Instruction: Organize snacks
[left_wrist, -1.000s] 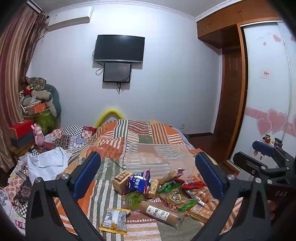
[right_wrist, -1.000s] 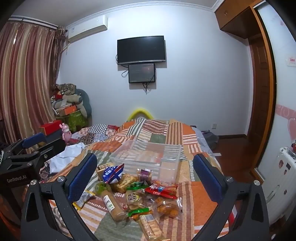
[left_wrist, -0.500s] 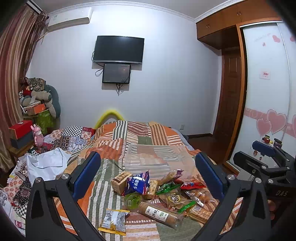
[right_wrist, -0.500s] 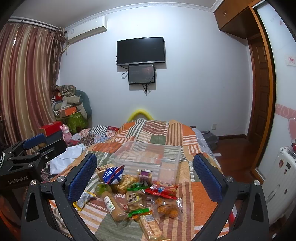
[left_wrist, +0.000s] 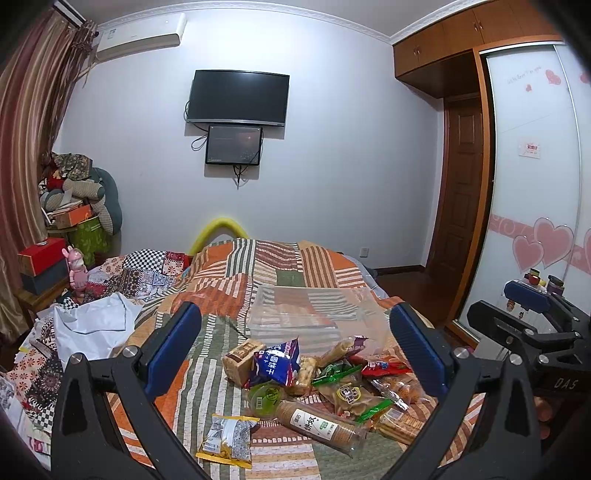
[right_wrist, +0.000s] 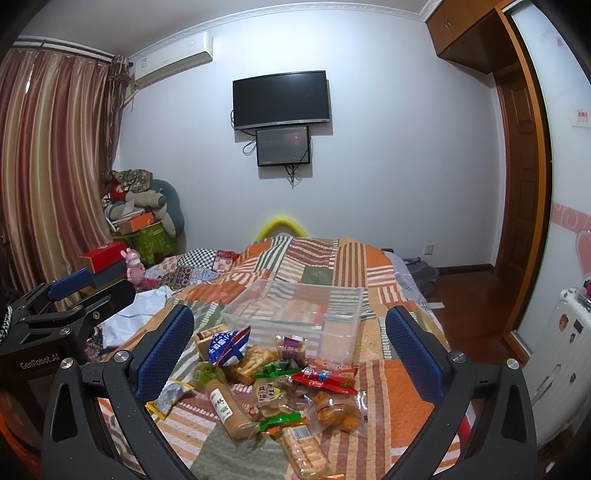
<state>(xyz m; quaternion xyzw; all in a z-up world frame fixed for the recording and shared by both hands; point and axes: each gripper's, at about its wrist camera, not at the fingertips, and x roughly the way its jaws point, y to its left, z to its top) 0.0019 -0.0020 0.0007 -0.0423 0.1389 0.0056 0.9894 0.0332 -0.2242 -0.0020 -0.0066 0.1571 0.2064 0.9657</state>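
Both claws hang wide apart, holding nothing: the left claw (left_wrist: 295, 345) and the right claw (right_wrist: 290, 341). The snack pile (right_wrist: 273, 384) lies on the bed just ahead between their fingers, the clear bin (right_wrist: 295, 314) beyond it.

A heap of wrapped snacks (right_wrist: 280, 384) lies on the striped bed (right_wrist: 399, 406). A clear, empty bin (right_wrist: 295, 314) sits upright at the heap's 12 o'clock. One grey-yellow packet (left_wrist: 229, 435) lies apart at its 7 o'clock.
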